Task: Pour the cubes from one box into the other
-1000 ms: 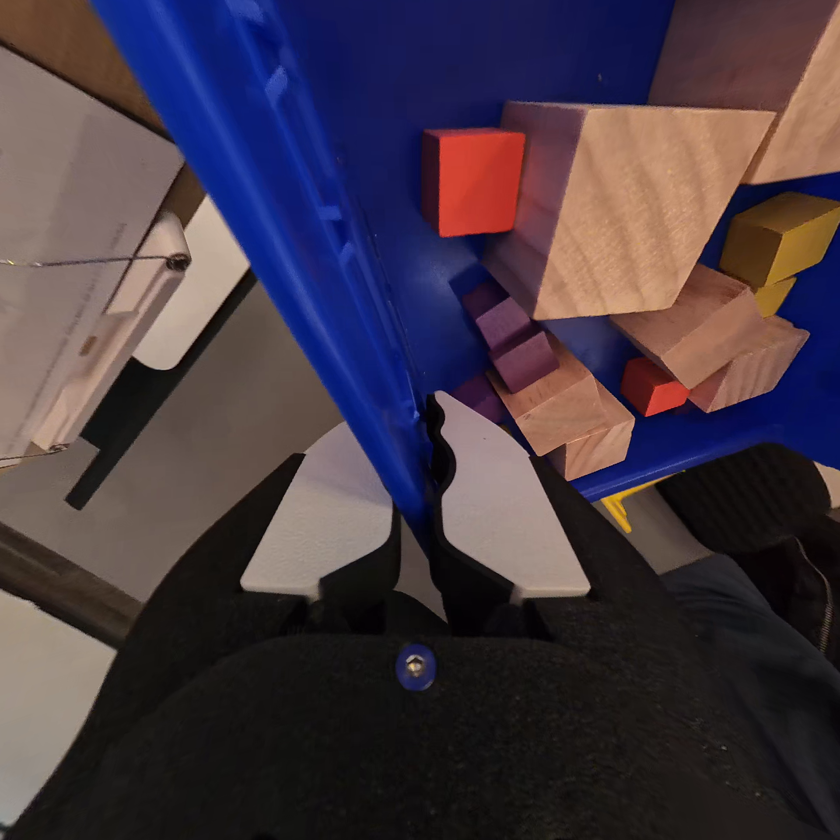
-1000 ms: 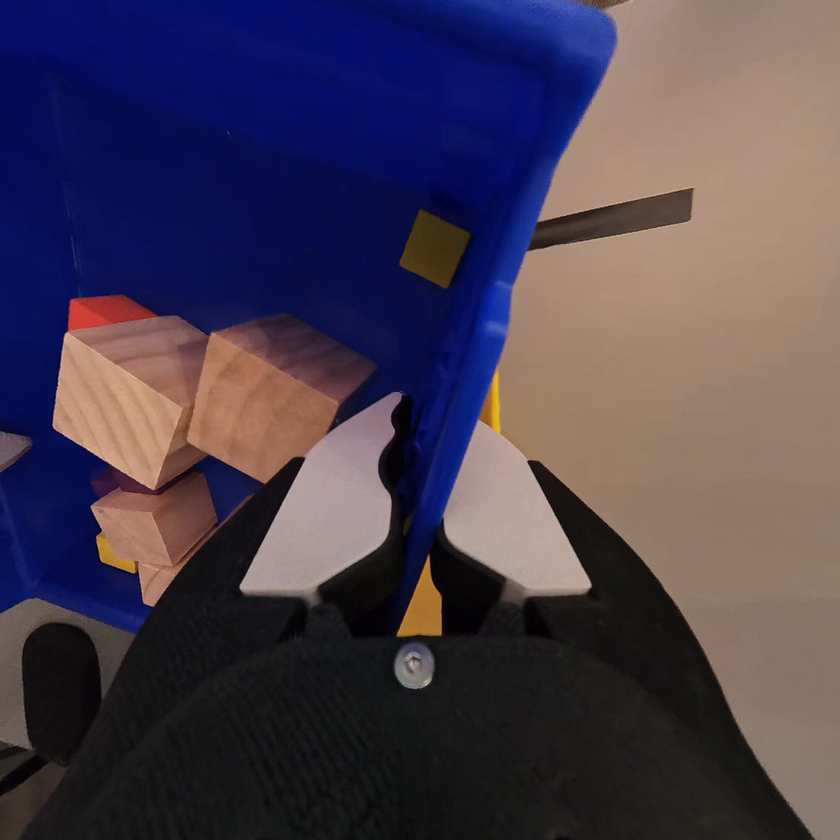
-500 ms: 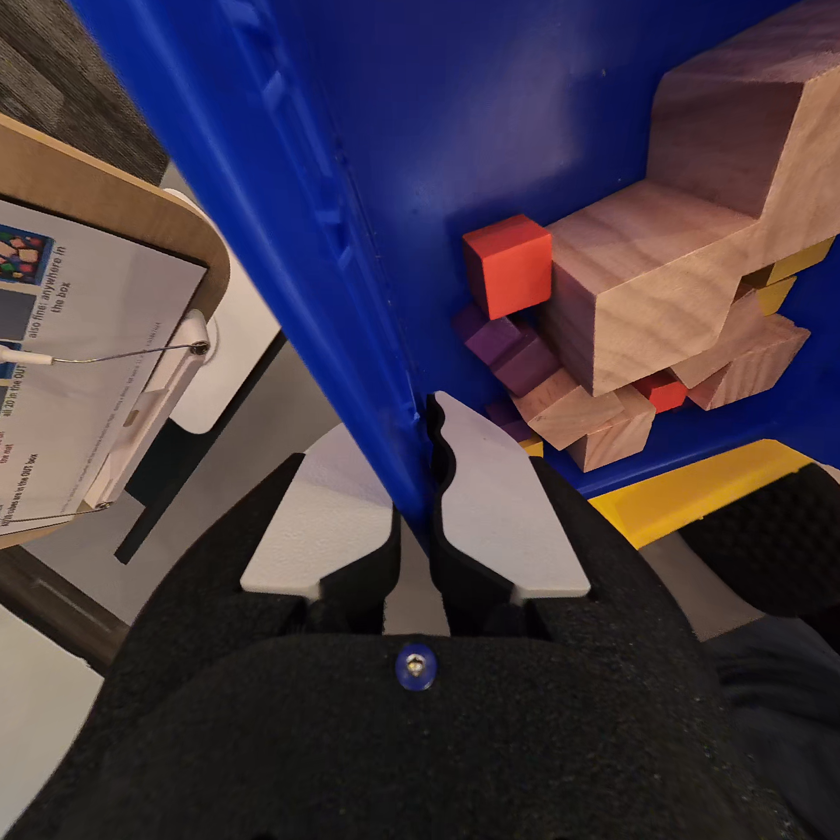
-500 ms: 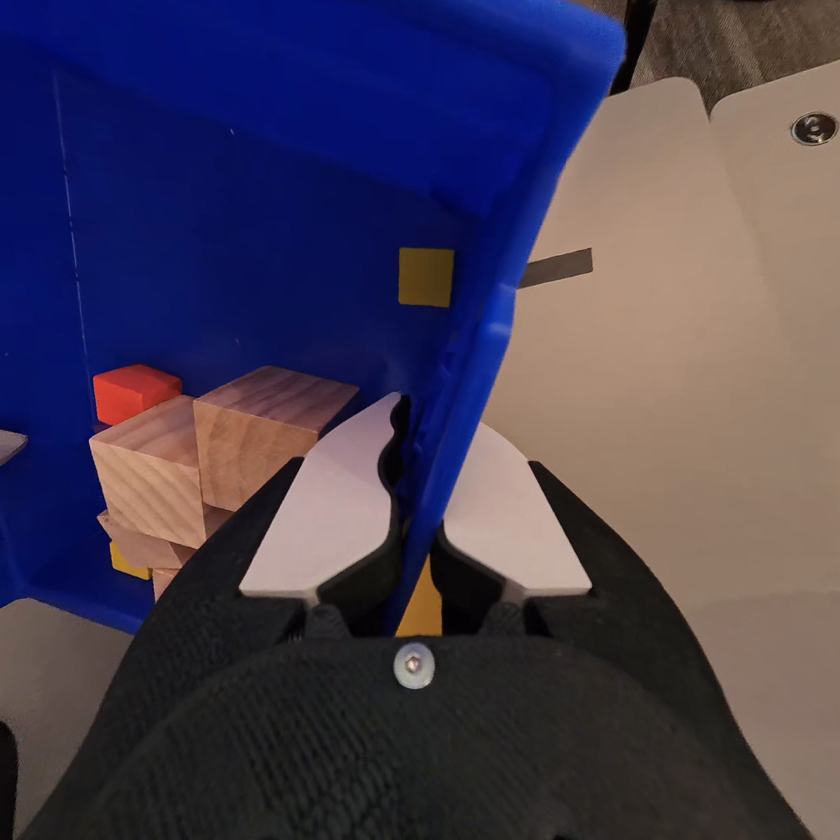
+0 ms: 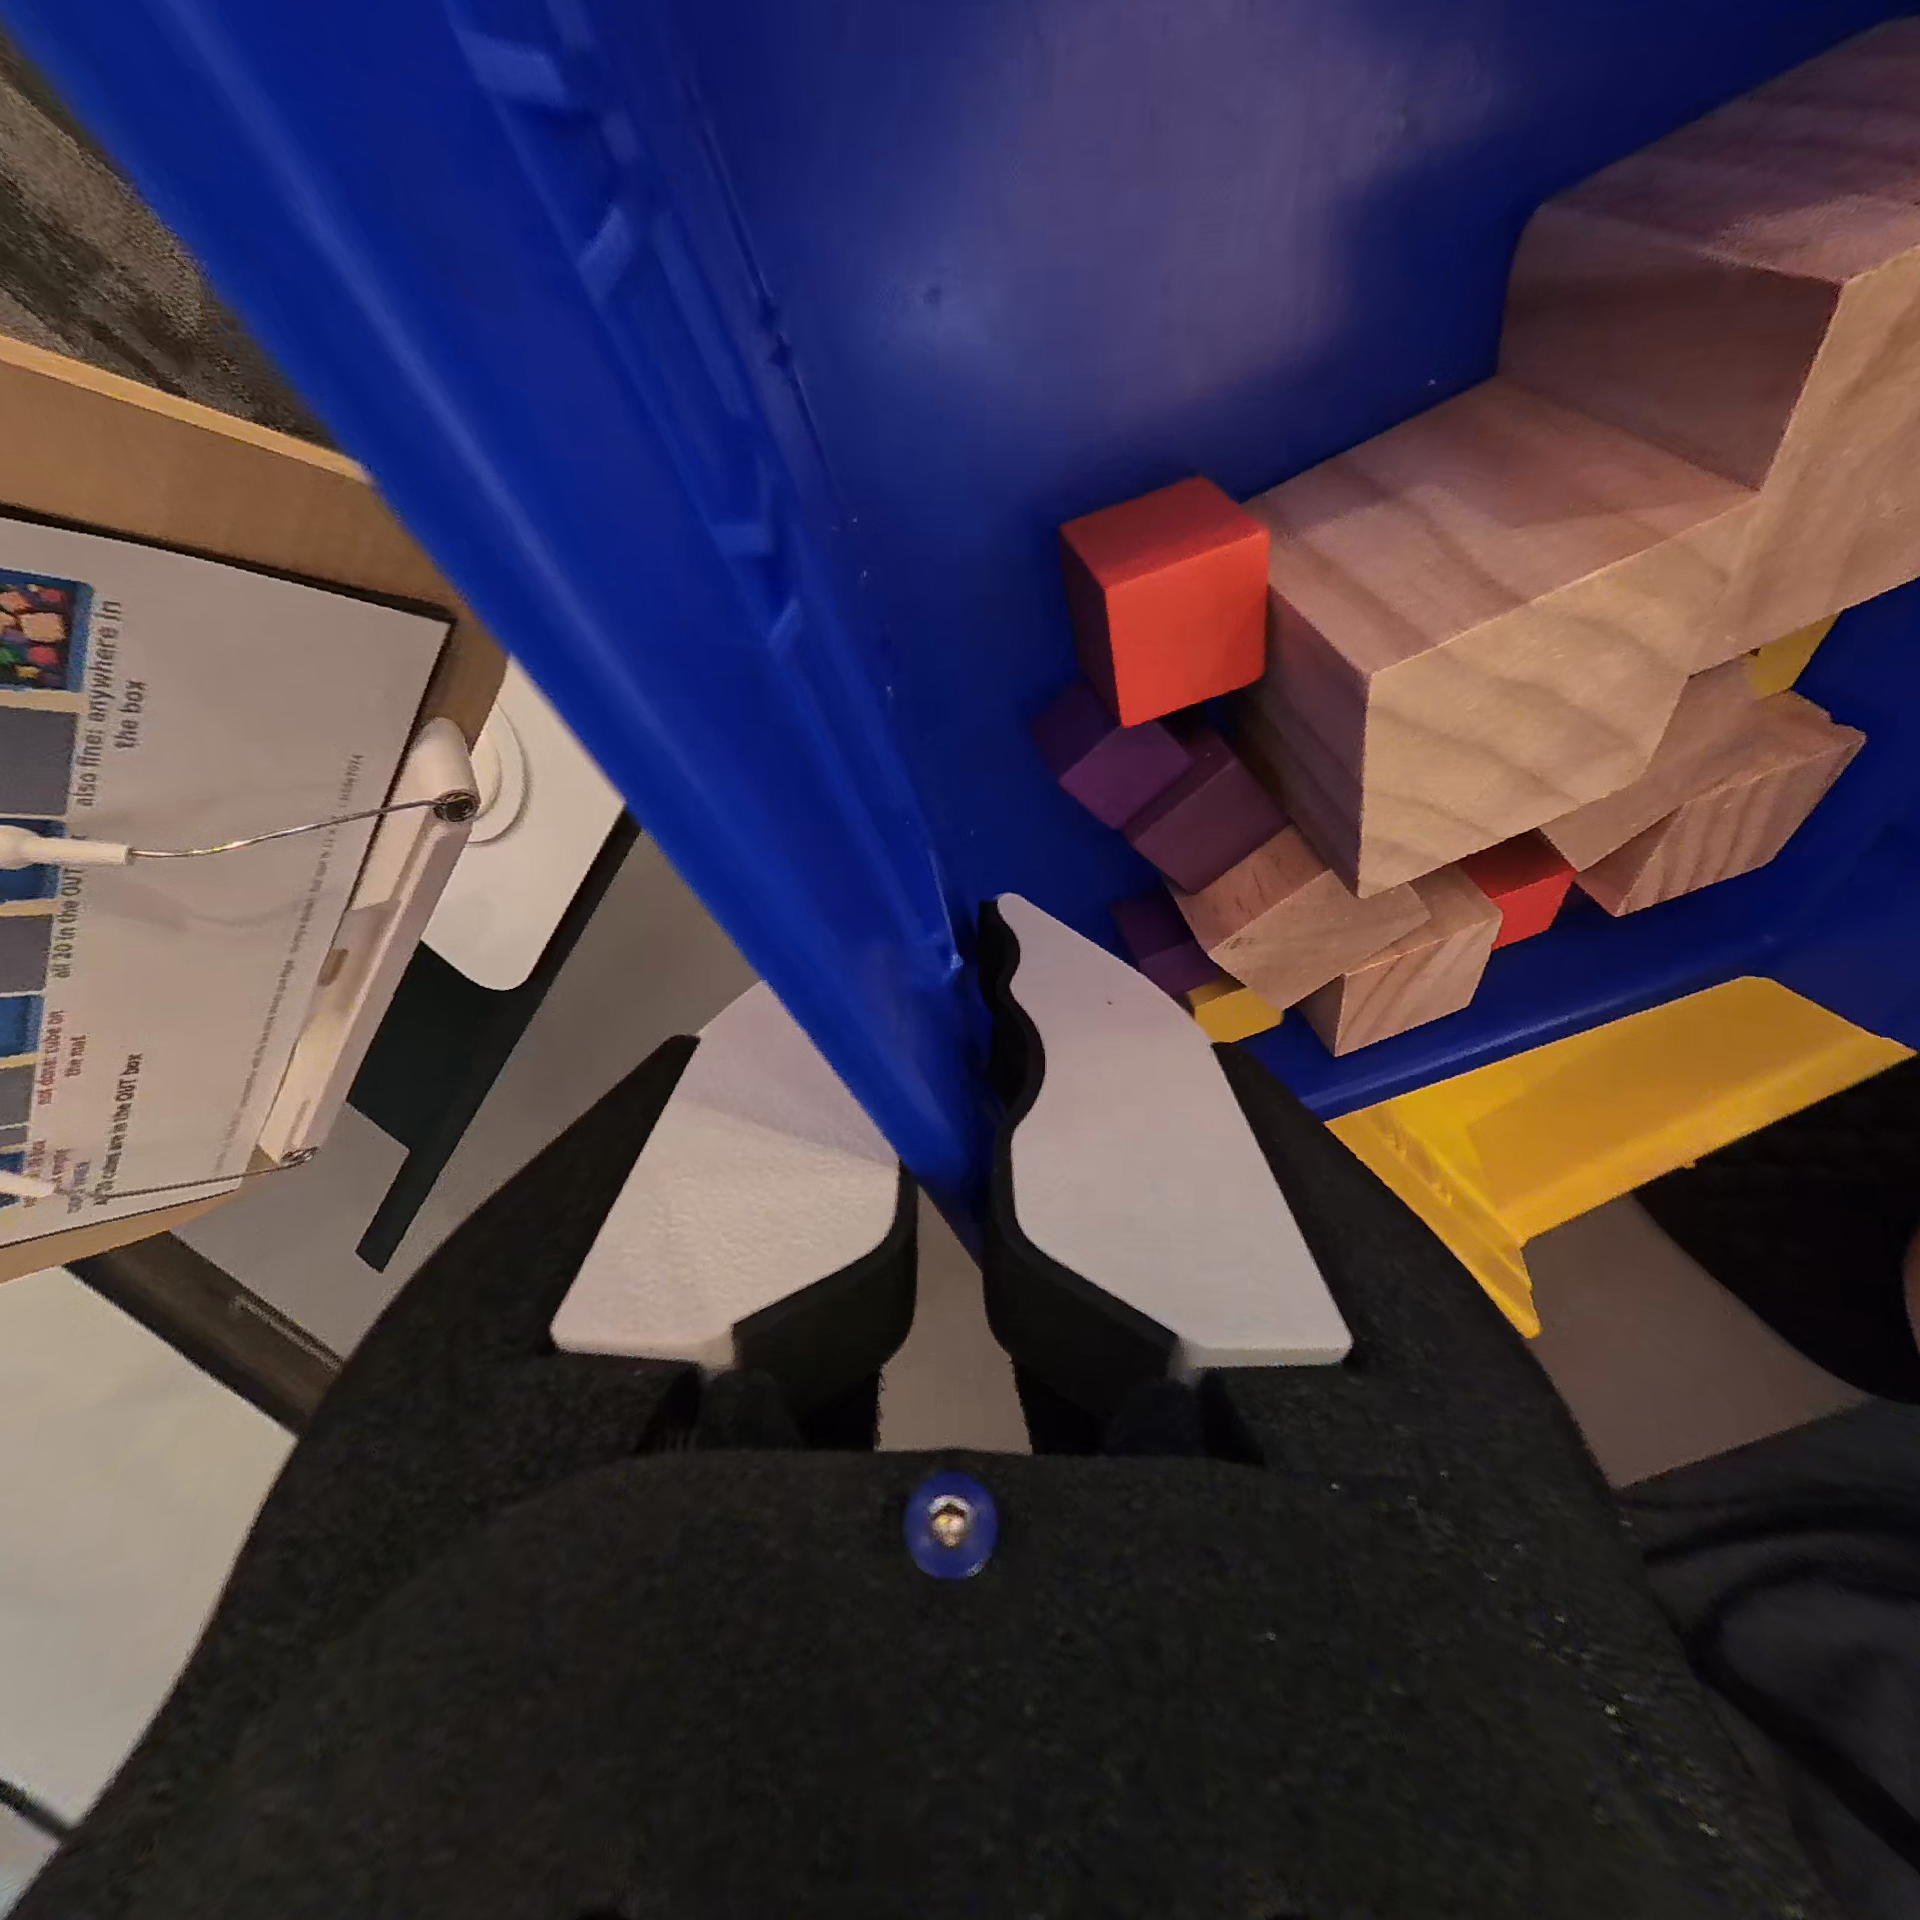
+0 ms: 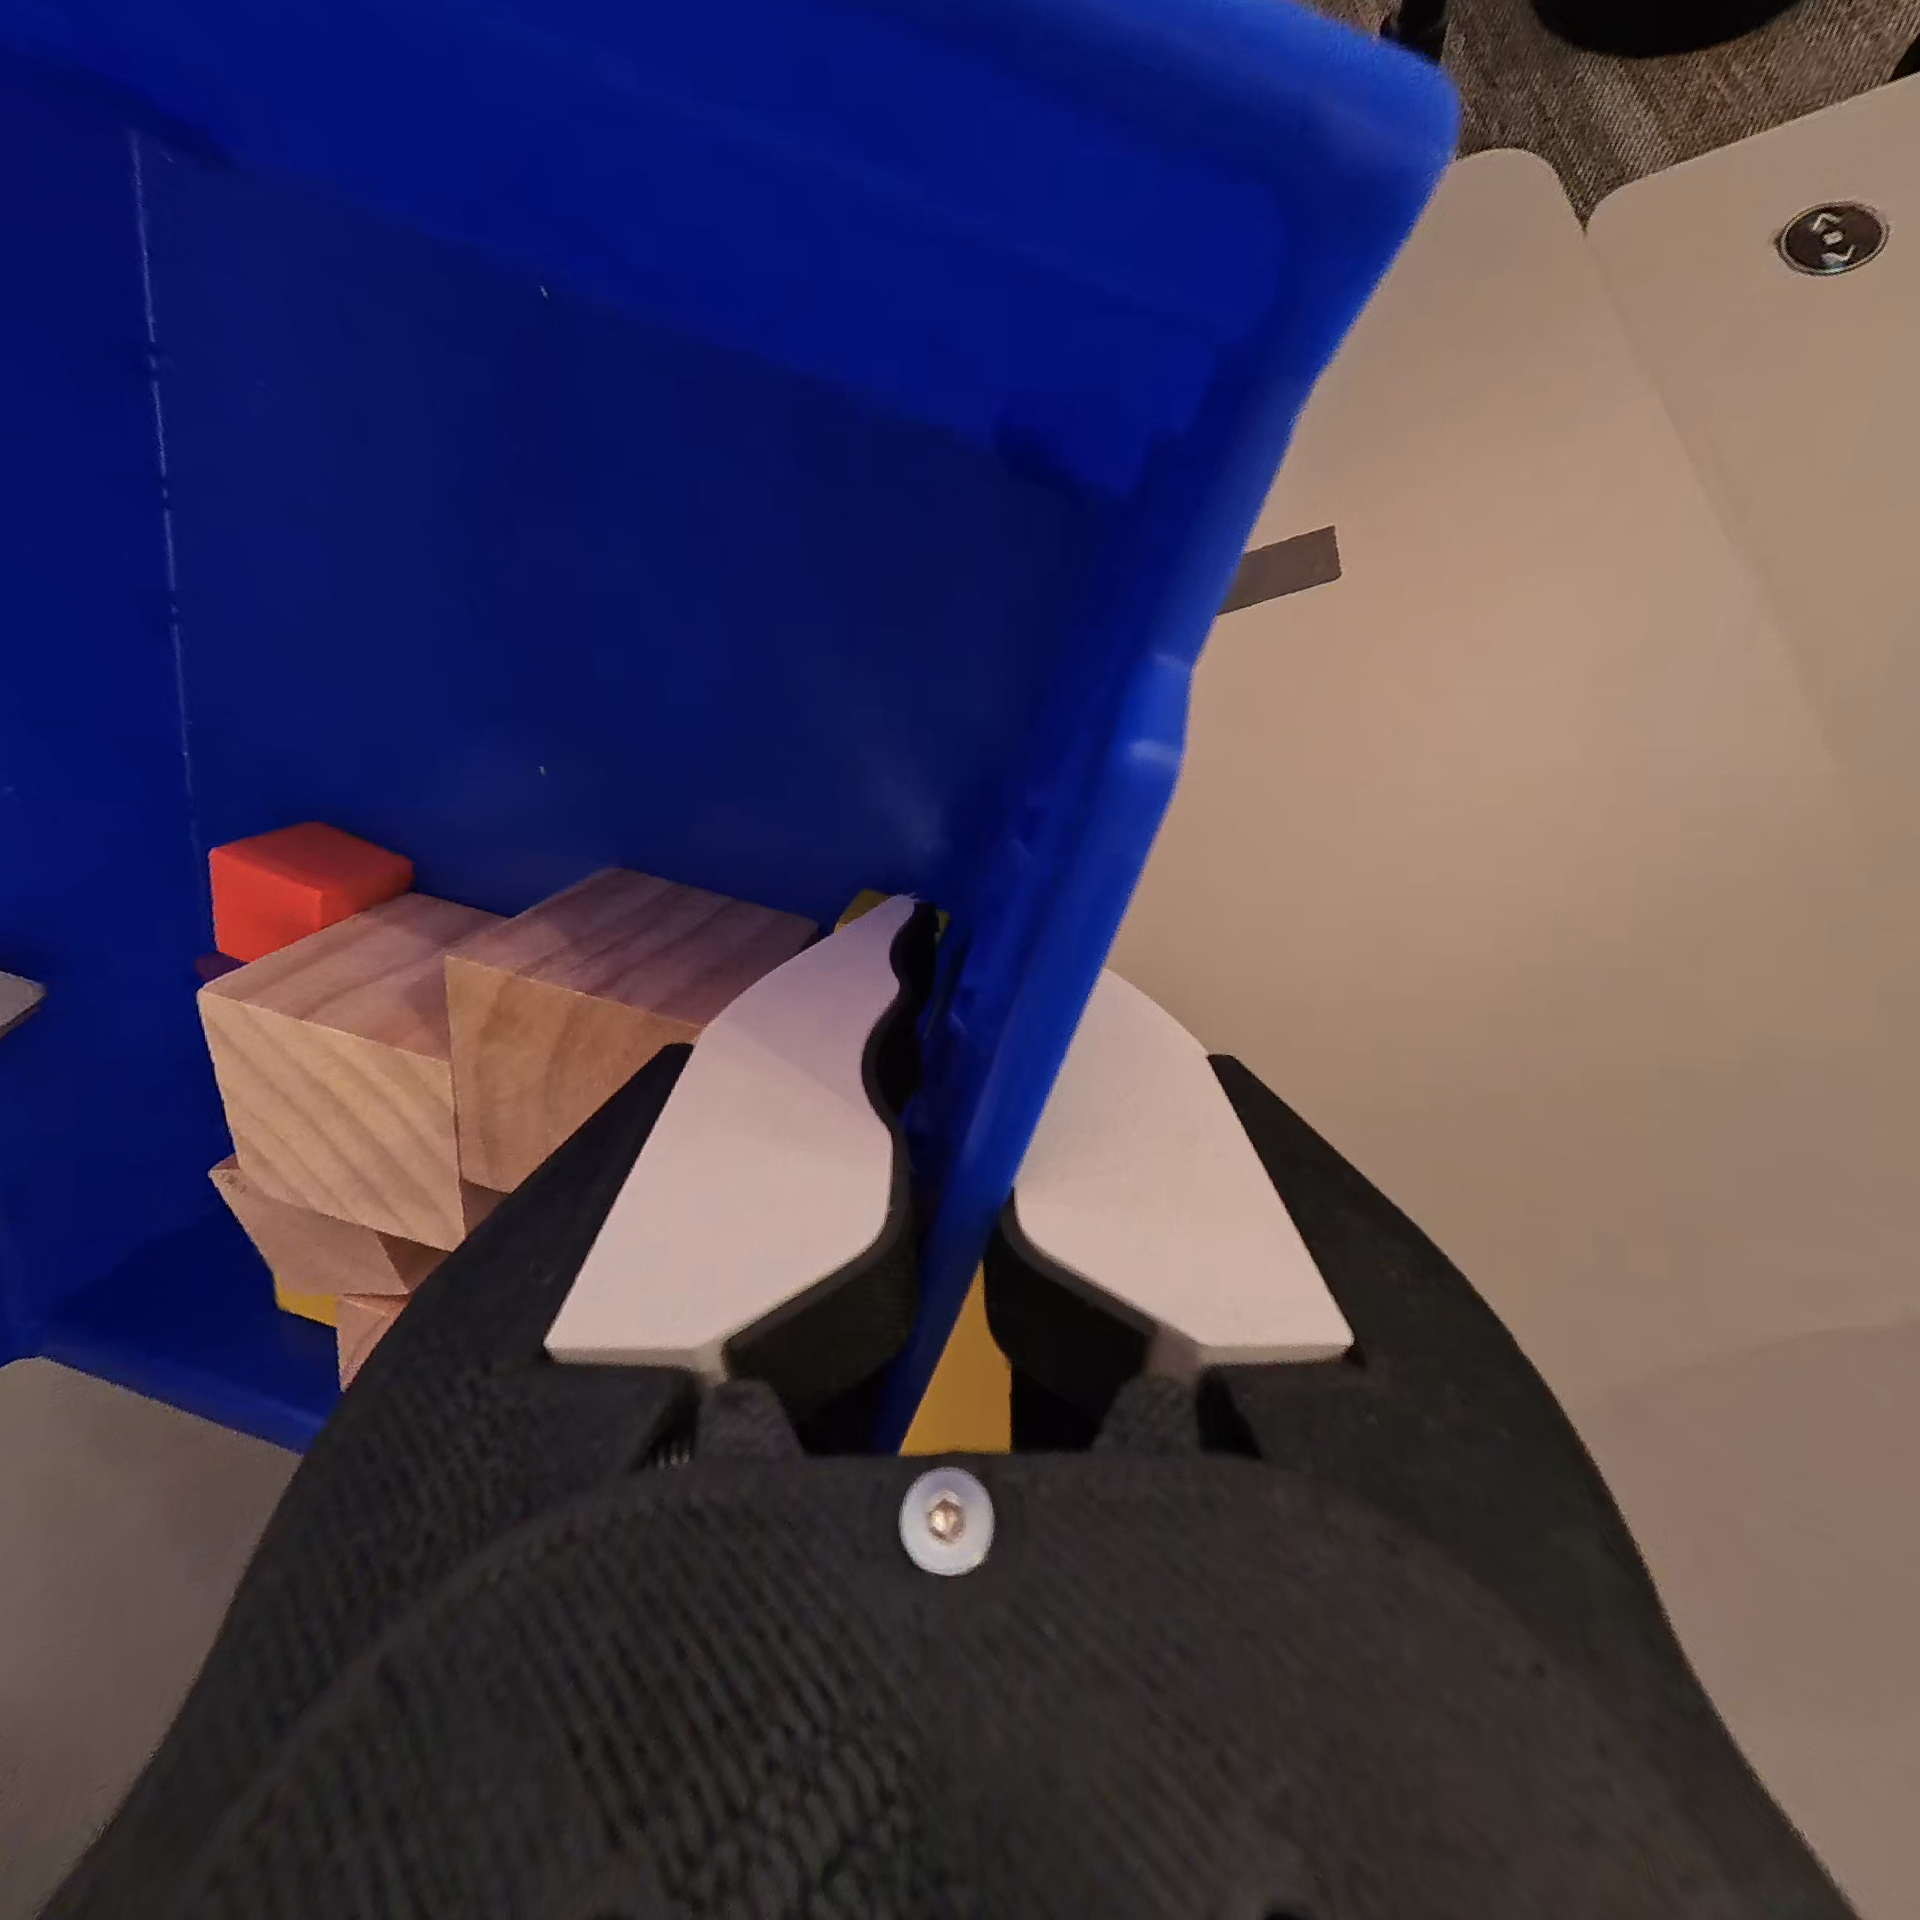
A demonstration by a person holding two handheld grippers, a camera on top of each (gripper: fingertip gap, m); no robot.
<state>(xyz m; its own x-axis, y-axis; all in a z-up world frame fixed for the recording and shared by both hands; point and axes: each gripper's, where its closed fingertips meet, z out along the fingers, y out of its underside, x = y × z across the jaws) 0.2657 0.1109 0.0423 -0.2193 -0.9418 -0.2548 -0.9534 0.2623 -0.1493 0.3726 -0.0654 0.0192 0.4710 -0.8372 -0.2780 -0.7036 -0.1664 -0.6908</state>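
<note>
A pale tabletop (image 6: 1507, 935) fills the right wrist view's 3 o'clock side, a dark strip (image 6: 1283, 566) on it. Grey carpet (image 6: 1662, 94) shows at 1 o'clock. In the left view, a wooden board (image 5: 208, 499) with a clipped sheet (image 5: 208, 831) lies at 9 o'clock.

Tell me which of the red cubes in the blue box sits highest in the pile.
The larger red cube, perched at the pile's upper left against a big wooden block. The other red cube is wedged low among the wooden blocks, mostly hidden.

Glossy plastic box (image 5: 935, 312), wooden cubes (image 5: 1507, 748)
</note>
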